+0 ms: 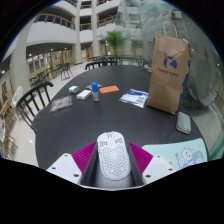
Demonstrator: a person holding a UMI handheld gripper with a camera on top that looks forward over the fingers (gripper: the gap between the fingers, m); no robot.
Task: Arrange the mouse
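A white mouse with a perforated shell sits between my gripper's two fingers, its nose pointing away from me. The pink pads press on both its sides, so the gripper is shut on it. It hangs over the near part of the dark table. A light blue mouse mat with small drawings lies on the table just right of the right finger.
A brown paper bag with a blue logo stands at the far right, with a phone lying in front of it. A booklet, an orange item, a small blue bottle and papers lie farther back. Chairs stand to the left.
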